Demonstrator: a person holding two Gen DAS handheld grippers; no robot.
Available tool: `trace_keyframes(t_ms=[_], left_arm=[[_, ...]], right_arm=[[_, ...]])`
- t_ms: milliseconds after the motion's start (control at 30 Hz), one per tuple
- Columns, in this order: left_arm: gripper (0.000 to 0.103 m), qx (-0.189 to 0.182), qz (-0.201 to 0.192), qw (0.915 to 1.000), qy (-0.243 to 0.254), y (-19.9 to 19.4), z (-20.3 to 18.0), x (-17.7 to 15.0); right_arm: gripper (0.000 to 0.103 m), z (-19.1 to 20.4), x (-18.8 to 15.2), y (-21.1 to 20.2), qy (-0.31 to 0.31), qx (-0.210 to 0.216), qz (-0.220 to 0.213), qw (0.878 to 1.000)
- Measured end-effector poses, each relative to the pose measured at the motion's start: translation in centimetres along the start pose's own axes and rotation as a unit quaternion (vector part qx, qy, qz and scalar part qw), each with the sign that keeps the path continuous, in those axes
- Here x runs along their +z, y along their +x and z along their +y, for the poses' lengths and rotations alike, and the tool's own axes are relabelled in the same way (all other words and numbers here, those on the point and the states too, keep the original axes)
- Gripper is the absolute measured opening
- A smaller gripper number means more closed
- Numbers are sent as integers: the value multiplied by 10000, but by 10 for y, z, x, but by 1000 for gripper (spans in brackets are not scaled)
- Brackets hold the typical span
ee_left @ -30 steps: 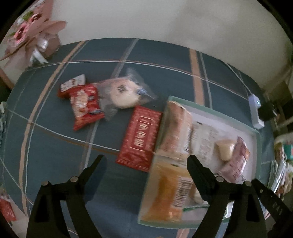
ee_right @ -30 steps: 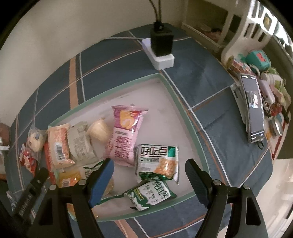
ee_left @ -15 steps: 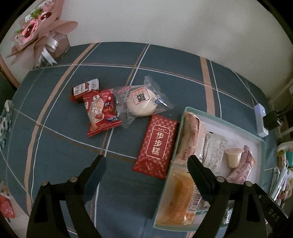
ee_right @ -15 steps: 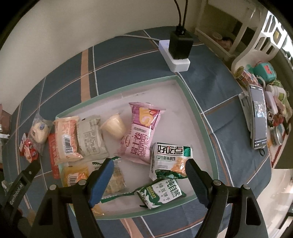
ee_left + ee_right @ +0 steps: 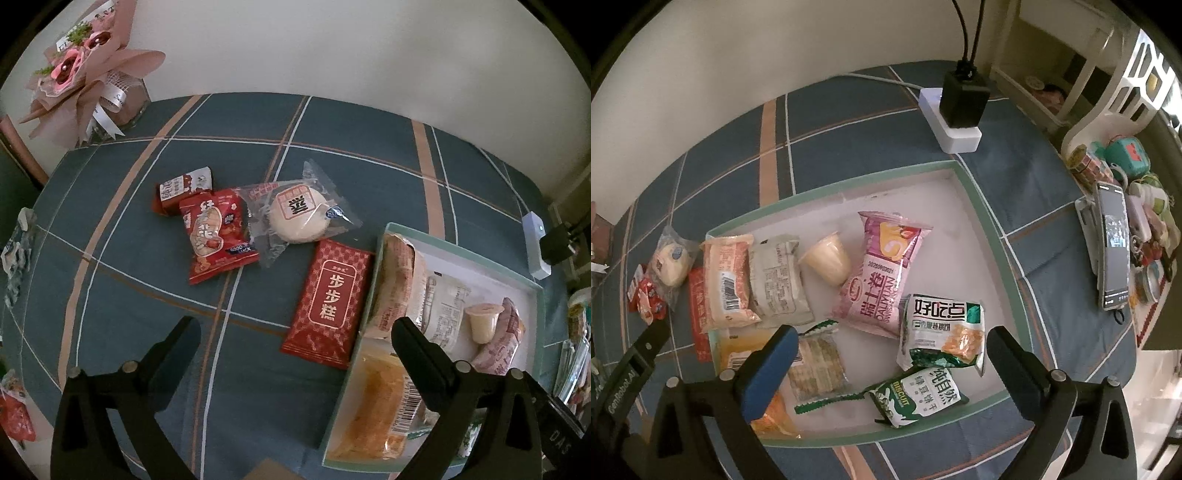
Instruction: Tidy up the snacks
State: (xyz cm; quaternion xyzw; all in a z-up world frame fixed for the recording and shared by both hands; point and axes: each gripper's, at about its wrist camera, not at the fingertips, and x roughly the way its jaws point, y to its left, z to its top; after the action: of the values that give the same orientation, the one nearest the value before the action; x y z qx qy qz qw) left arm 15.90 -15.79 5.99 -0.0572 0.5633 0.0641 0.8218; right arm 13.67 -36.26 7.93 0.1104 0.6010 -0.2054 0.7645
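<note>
One tabletop (image 5: 129, 295) under a blue plaid cloth, one shallow green-rimmed tray (image 5: 982, 206) on it. Tray count from the right wrist view: eight snacks, namely one pink packet (image 5: 882, 269), two green packets (image 5: 942, 332) (image 5: 918, 398), one clear cracker pack (image 5: 816, 365), one pudding cup (image 5: 827, 258), one grey-white packet (image 5: 779, 280), one orange-white packet (image 5: 727, 280), one yellow packet (image 5: 738, 350) partly behind the tool finger. Four snacks loose on the cloth left of the tray, seen best in the left wrist view: one long red packet (image 5: 328, 306) touching the tray's left wall, one round cake in clear wrap (image 5: 297, 214), one red bag (image 5: 214, 236) overlapping it, one small red-white box (image 5: 184, 188) behind that. Left view alone shows the pink bouquet (image 5: 77, 81); right view alone shows the phone (image 5: 1113, 251), the black plug on the white power strip (image 5: 960, 136) and the green packets. Both tools' jaws have just been opening: left tool (image 5: 295, 332) spread wide over the long red packet and tray edge, nothing between; right tool (image 5: 890, 339) spread wide above the tray's near half, gripping nothing. Clutter at the far right edge is too distorted to identify.
</note>
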Motion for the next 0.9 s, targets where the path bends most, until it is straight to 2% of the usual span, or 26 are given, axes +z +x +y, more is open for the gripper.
trace_keyframes(t_ms=[400,633,900], left_arm=[[103,-39,-29,10000,18,-6,10,5],[103,316,-157,9987,-365,-7,51,17],[103,631,-194,9922,-1061,-7,119,27]], right_arm=[[103,22,-3,-2,-118,78,-2,9999],[103,67,-12,-3,-562,230,-48,9981],[103,125,-30,-2,-1034,473,-61,9935]])
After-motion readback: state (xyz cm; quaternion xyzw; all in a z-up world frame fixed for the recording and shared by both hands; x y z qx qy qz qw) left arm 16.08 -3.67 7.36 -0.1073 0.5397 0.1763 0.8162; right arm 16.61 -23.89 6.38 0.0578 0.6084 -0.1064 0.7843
